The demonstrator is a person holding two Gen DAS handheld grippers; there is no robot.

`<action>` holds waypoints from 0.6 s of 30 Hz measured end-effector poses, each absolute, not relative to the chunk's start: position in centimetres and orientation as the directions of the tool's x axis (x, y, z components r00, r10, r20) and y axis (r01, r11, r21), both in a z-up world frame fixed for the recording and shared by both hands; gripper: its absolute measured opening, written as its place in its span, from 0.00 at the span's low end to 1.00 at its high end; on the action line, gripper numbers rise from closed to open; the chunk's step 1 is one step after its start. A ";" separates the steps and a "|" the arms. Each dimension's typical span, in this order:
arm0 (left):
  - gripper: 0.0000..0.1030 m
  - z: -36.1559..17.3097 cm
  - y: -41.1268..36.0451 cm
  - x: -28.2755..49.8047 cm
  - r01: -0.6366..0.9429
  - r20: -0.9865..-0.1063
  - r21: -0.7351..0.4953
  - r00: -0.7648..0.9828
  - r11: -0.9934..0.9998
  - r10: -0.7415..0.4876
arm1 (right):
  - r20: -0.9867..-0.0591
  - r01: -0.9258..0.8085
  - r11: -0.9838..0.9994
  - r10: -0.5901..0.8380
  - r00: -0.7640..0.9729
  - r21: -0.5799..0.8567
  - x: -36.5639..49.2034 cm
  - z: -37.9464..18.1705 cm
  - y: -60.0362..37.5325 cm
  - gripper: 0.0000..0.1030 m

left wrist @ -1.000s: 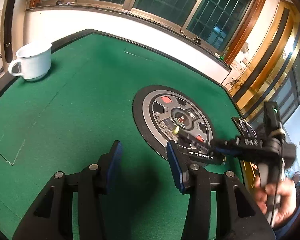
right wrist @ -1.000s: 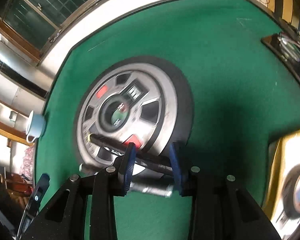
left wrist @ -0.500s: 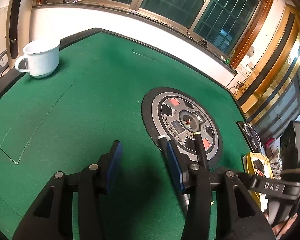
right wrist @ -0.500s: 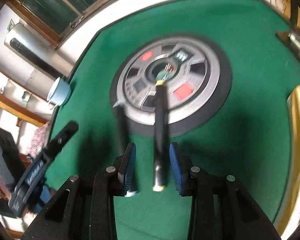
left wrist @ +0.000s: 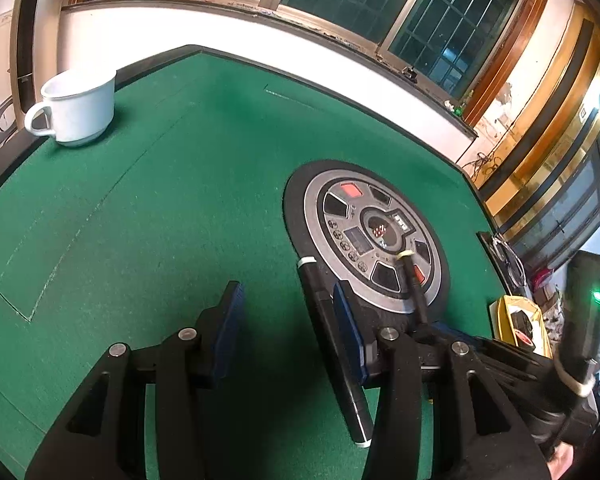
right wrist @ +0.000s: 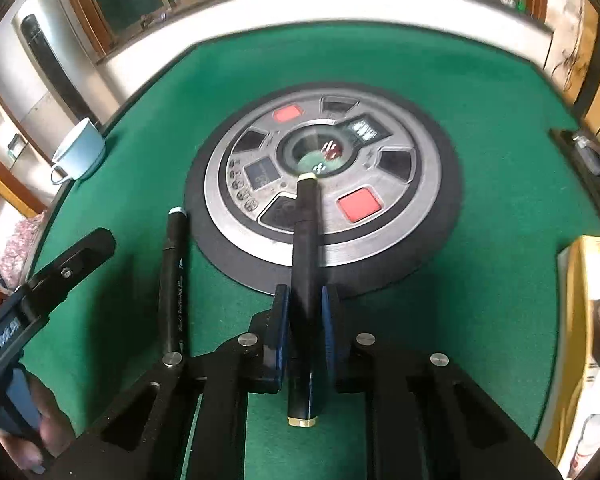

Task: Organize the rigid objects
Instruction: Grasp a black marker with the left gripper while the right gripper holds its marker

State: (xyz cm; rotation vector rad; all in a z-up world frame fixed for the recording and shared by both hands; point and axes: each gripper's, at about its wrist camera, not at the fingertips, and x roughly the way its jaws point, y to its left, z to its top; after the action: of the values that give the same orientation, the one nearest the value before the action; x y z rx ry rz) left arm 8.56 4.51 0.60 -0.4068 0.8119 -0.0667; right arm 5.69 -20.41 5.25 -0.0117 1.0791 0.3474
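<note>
Squeezing black pen with gold ends [right wrist: 306, 280], right gripper [right wrist: 305, 320] holds it tight. Left gripper [left wrist: 286, 312] wide apart, holding nothing. Second pen [left wrist: 332, 344] lies on green felt by its right finger. White cup [left wrist: 78, 106] far ahead-left; cannot tell what's inside.

Hidden, cropped and smeared from my two wrist views

In my left view, my gripper finger [left wrist: 350, 330] covers the middle of the white-tipped black marker [left wrist: 336, 344], and the gold-tipped black pen [left wrist: 414, 284] vanishes behind the same finger. In my right view, my right gripper [right wrist: 305, 320] hides the sides of that pen [right wrist: 306, 248] where the pads press on it. The round console [right wrist: 324, 184] is motion-smeared, so its display and centre dice are unreadable. The yellow box [right wrist: 580, 320] is cut by the right edge; marker lettering is too small to read.
</note>
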 end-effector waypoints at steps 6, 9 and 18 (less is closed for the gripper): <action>0.43 0.5 3.0 8.5 -0.059 -0.715 -0.391 0.647 0.919 -0.263 | -0.764 -0.274 0.929 0.363 0.534 0.250 3.6 6.7 -23.7 0.13; 0.43 0.2 1.9 8.6 -0.066 -0.740 -0.378 0.620 0.923 -0.259 | -0.751 -0.280 0.911 0.410 0.519 0.304 4.1 6.7 -24.7 0.13; 0.27 -0.5 -2.2 8.9 -0.063 -0.801 -0.122 0.596 0.991 -0.061 | -0.695 -0.274 0.887 0.462 0.551 0.372 3.1 8.7 -27.3 0.14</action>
State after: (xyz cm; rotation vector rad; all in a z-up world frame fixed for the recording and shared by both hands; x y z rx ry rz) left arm 8.92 -2.21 -0.47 -0.1424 0.9334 0.0012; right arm 3.15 -27.28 8.71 0.2316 0.8860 0.4398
